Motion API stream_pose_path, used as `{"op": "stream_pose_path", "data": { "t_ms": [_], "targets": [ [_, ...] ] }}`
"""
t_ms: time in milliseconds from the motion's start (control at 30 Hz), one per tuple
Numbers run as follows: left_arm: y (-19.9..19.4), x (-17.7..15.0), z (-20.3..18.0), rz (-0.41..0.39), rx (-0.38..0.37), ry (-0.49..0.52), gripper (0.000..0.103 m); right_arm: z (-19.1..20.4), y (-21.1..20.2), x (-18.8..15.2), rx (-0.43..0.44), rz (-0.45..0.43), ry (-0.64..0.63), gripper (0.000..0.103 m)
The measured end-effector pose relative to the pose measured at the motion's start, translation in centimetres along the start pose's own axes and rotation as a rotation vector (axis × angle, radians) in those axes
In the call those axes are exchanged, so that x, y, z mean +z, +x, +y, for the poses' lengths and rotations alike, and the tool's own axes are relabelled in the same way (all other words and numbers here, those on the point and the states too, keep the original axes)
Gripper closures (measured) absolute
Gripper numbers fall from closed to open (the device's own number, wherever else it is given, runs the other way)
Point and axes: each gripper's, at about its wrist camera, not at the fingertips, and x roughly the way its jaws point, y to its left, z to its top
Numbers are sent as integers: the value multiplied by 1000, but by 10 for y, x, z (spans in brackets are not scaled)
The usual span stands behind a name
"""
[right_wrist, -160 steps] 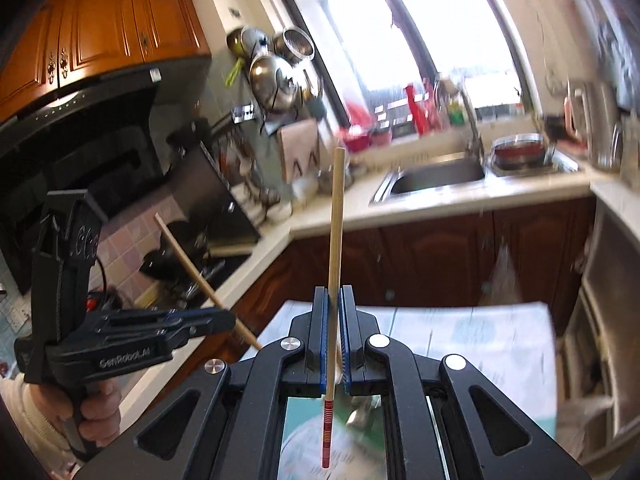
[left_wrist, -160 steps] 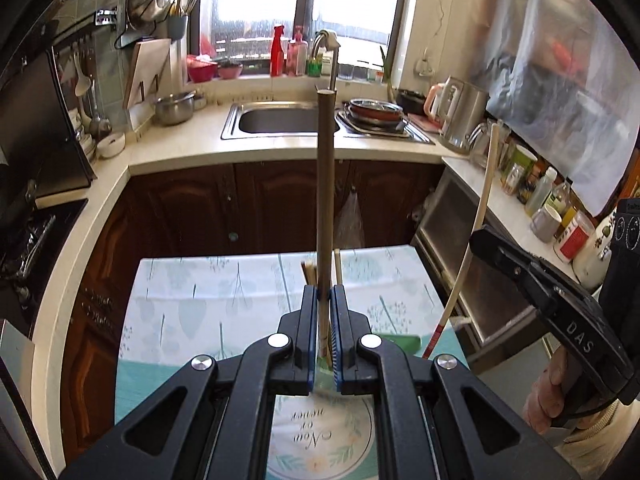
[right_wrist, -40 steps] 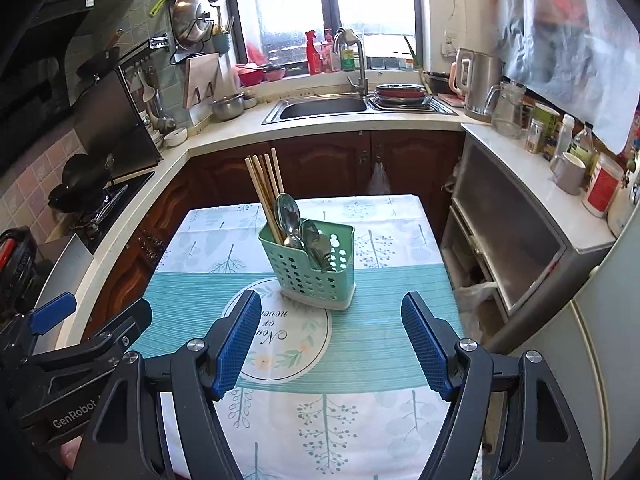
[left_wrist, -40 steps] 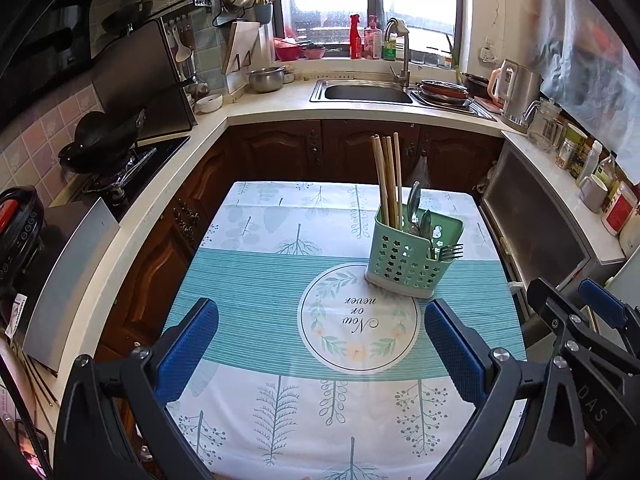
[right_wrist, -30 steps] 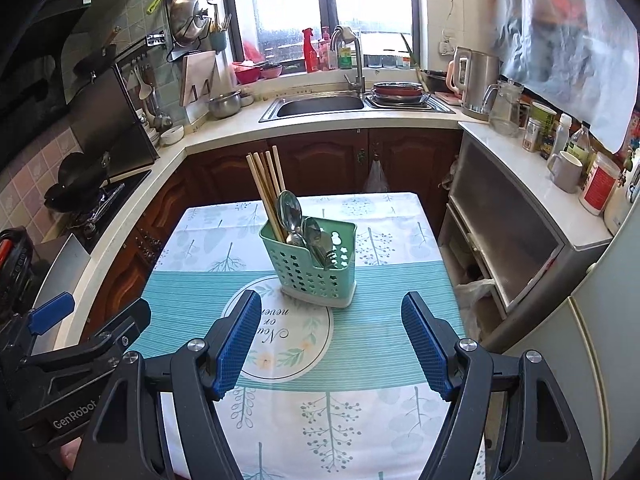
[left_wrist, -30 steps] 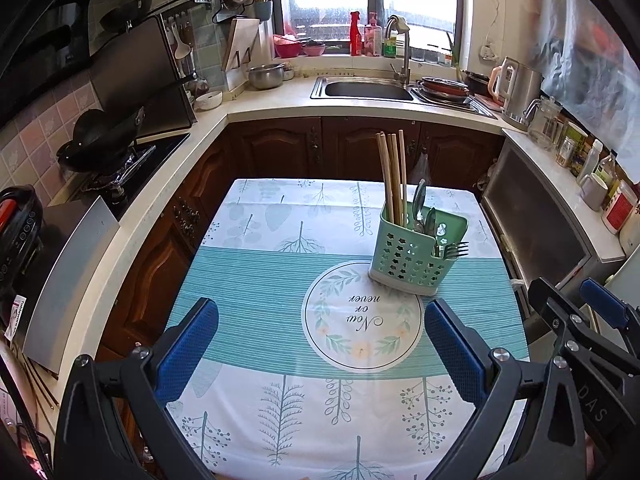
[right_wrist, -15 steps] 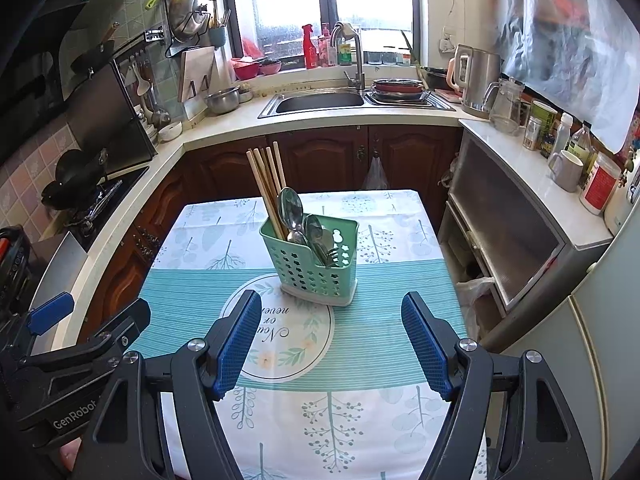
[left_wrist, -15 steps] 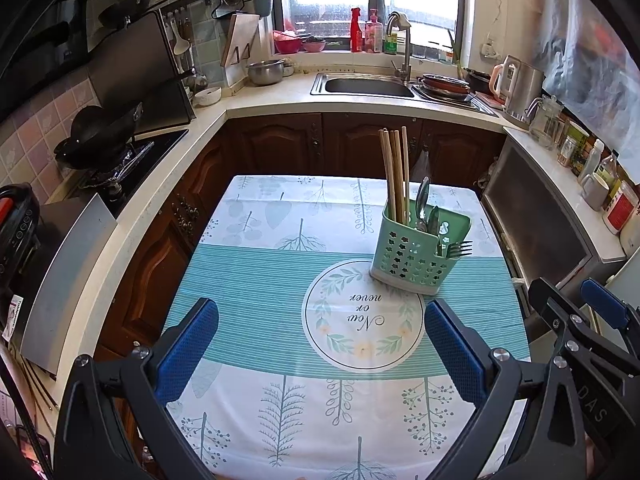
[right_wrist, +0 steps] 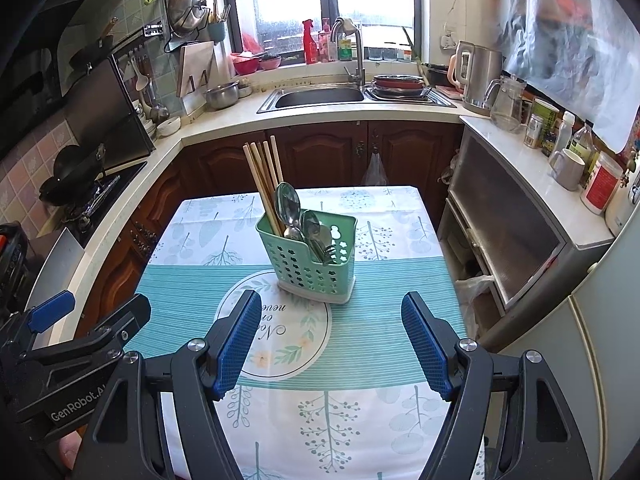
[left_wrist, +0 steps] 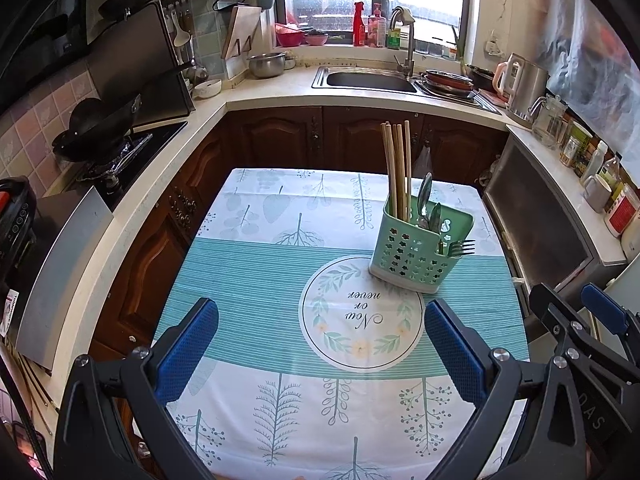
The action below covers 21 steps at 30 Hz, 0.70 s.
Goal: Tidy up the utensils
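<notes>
Left wrist view showed my left gripper (left_wrist: pixel 318 346) held above the near part of the table (left_wrist: pixel 256 420), its blue pads spread wide with nothing between them. My right gripper (right_wrist: pixel 332 346) was the same: jaws fully apart, empty, hanging over the near edge of the printed tablecloth (right_wrist: pixel 360 420).

Ahead of both stood the green utensil caddy (left_wrist: pixel 416 256), upright on the cloth at the far rim of the round printed medallion (left_wrist: pixel 362 316). From the left gripper it lay forward and off to the right; from the right gripper it lay forward and slightly to the left, so it sat roughly between the two, and I judged the right gripper a little nearer. A bundle of wooden chopsticks (left_wrist: pixel 396 168) rose from its left compartment, their long axis close to vertical with a slight lean. Spoons (right_wrist: pixel 290 208) stood bowl-up in the middle. A fork (left_wrist: pixel 460 247) poked its tines out sideways from the right end, lying nearly level.

No loose utensil was visible anywhere on the cloth, so I judged the sorting essentially finished. If anything remained, it was that fork: its axis ran across my line of approach, and the right gripper looked better placed to pinch it.
</notes>
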Motion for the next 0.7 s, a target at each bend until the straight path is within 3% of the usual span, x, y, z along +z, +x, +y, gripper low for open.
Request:
{"op": "stream_pose_path", "data": {
  "t_ms": [700],
  "targets": [
    [9,1,3,14,1,-1,1,-1,13,-1,2,12,-1,29]
  ]
}}
